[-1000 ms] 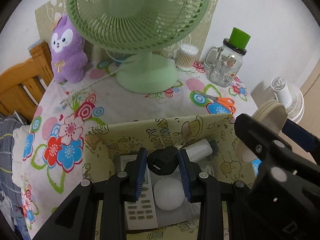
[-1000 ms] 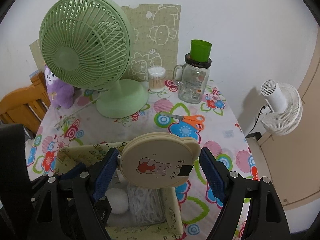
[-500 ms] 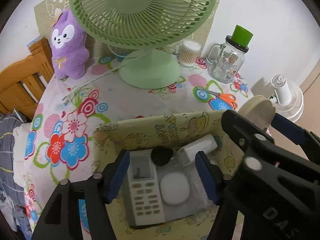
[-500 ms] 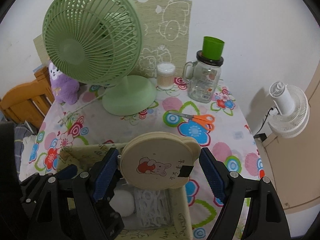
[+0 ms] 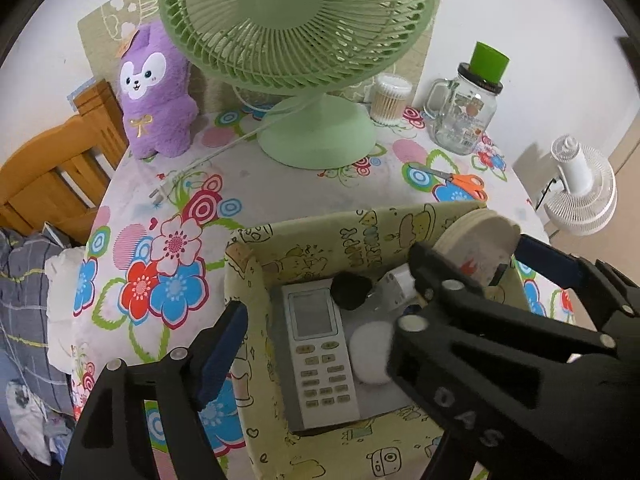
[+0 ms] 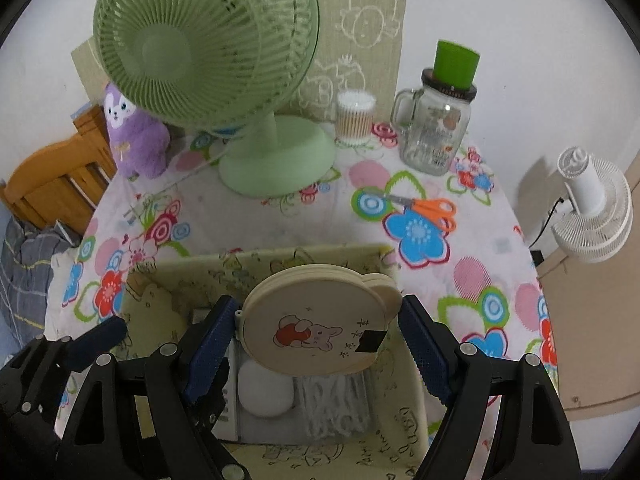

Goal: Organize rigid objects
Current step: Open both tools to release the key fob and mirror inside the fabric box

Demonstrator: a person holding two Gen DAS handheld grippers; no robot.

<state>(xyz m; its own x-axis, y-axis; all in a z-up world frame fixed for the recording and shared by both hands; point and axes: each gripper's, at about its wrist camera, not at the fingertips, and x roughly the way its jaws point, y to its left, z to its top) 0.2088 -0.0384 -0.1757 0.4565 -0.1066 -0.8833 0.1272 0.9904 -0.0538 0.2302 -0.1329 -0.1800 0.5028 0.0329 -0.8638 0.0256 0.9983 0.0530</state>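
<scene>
A yellow cartoon-print box (image 5: 304, 248) (image 6: 180, 280) stands on the flowered table. In it lie a white remote (image 5: 320, 356), a black object (image 5: 350, 290), a white round pad (image 5: 372, 354) (image 6: 264, 392) and a white charger (image 5: 396, 280). My left gripper (image 5: 320, 320) hovers over the box with its jaws opening and nothing gripped. Its left finger (image 5: 224, 352) is outside the box's left wall, and its right finger is hidden behind the right gripper. My right gripper (image 6: 320, 328) is shut on a cream round case with a rabbit picture (image 6: 316, 320) (image 5: 476, 244), held over the box's right part.
A green desk fan (image 5: 304, 40), a purple plush toy (image 5: 156, 96), a cotton swab tub (image 6: 354, 116), a glass mug-jar with a green lid (image 6: 440, 120) and orange scissors (image 6: 432, 210) stand behind the box. A wooden chair (image 5: 52, 176) is at the left, a white floor fan (image 6: 592, 208) at the right.
The left gripper let go of the black object, which now lies in the box by the remote, and its jaws spread wide. The right gripper with the case sank a little toward the box.
</scene>
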